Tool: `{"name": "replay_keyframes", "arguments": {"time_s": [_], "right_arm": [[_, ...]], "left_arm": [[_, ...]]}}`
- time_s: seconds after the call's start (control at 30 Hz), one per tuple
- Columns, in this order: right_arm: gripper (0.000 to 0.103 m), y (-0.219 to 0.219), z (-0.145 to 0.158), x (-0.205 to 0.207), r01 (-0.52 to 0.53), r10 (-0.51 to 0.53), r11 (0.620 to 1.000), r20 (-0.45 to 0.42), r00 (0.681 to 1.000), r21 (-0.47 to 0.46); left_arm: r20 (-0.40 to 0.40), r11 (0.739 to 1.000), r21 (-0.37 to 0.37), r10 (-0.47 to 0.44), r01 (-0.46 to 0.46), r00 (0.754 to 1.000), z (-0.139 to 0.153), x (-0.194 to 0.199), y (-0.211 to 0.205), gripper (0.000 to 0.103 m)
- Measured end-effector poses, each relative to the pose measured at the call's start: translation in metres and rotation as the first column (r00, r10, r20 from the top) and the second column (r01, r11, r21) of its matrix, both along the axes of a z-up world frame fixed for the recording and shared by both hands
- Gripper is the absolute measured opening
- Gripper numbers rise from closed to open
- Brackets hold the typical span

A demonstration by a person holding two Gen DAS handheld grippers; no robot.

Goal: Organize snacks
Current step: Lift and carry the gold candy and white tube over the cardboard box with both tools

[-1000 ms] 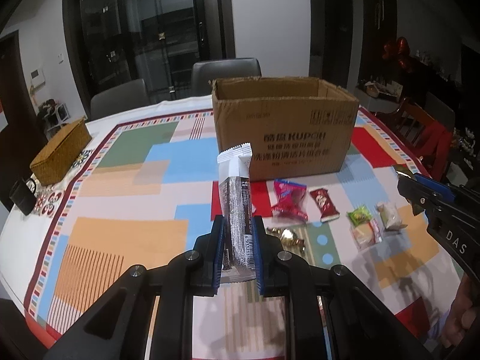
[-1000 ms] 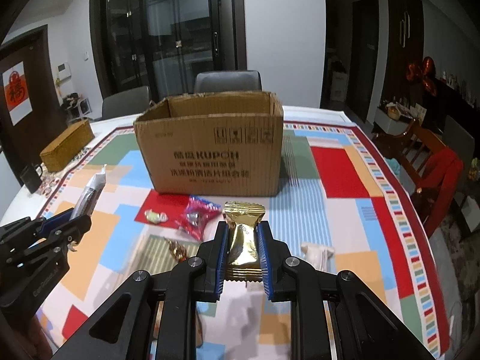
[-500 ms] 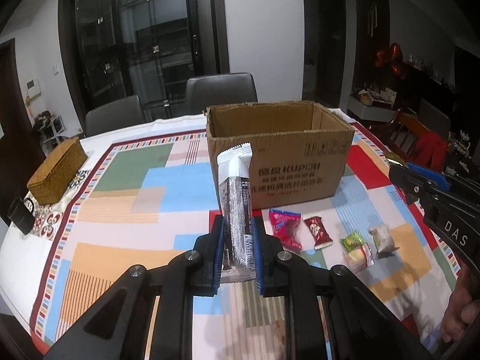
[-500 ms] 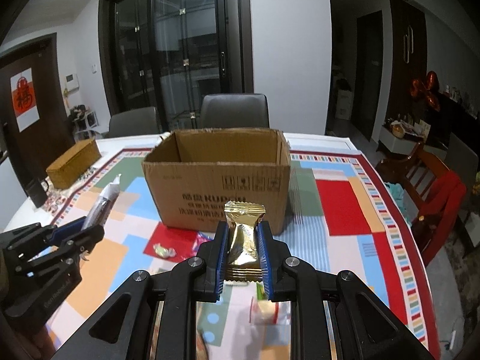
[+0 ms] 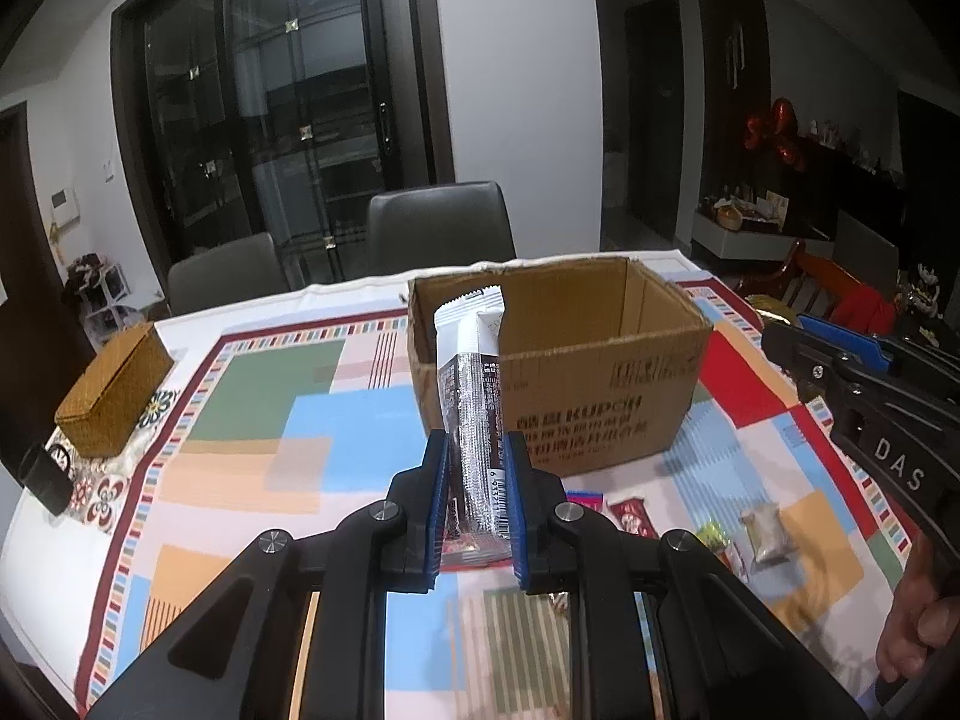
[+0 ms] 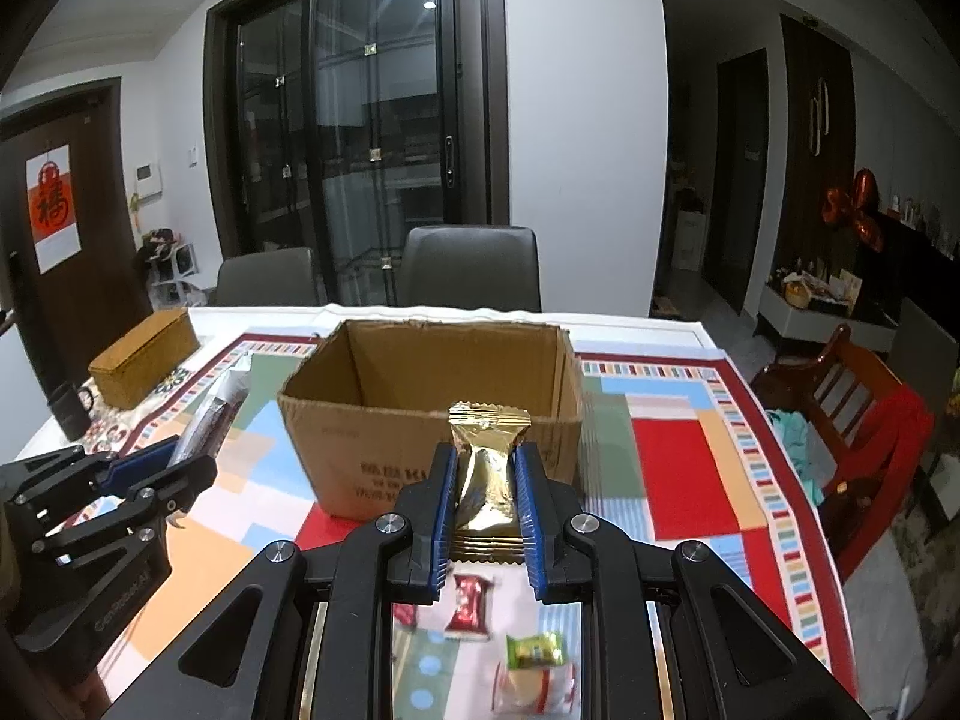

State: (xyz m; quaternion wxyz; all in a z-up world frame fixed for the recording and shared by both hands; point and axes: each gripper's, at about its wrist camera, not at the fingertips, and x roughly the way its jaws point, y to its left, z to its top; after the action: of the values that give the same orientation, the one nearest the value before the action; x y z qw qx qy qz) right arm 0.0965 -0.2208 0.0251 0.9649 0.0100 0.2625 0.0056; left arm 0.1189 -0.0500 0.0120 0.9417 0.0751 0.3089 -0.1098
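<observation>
Now, the left gripper (image 5: 475,468) is clamped on a long snack bar (image 5: 474,396), a slim crinkly packet, dark and glossy in the middle with a white crimped top, standing upright between the blue ribbed pads and rising in front of the cardboard box (image 5: 576,372). Over on the other side, the right gripper (image 6: 483,489) is pinched tight on a gold foil packet (image 6: 485,468), shiny and puffy with a zigzag-cut upper edge, also upright and held just before the box's near wall. That box is plain brown corrugated card, open at the top, flaps folded away, dark printed lettering on its front face, and its inside shows only bare card from both cameras. Loose on the tablecloth (image 5: 252,408) near the box lie more snacks: a small red wrapper (image 6: 468,600), a green-topped packet (image 6: 534,651), and a pale translucent pouch (image 5: 763,531). The cloth itself is a flat patchwork of colour blocks, green, blue, orange, red, framed by a striped border. At the far left corner sits a woven rectangular basket (image 5: 114,399) with a lid, and close by it a dark mug (image 6: 71,411). Behind the table stand two grey padded chairs (image 6: 471,267), then tall black-framed glass doors reflecting ceiling lights, white walls, and a wooden chair (image 6: 840,396) draped with red fabric off to the right.
</observation>
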Motion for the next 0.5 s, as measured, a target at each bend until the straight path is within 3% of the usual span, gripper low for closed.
{"name": "replay_keyframes", "arguments": {"time_s": [0.5], "right_arm": [[0.021, -0.012, 0.0, 0.049, 0.001, -0.001, 1.0, 0.0, 1.0, 0.017]], "left_arm": [[0.021, 1.0, 0.0, -0.012, 0.012, 1.0, 0.012, 0.044, -0.02, 0.019]]}}
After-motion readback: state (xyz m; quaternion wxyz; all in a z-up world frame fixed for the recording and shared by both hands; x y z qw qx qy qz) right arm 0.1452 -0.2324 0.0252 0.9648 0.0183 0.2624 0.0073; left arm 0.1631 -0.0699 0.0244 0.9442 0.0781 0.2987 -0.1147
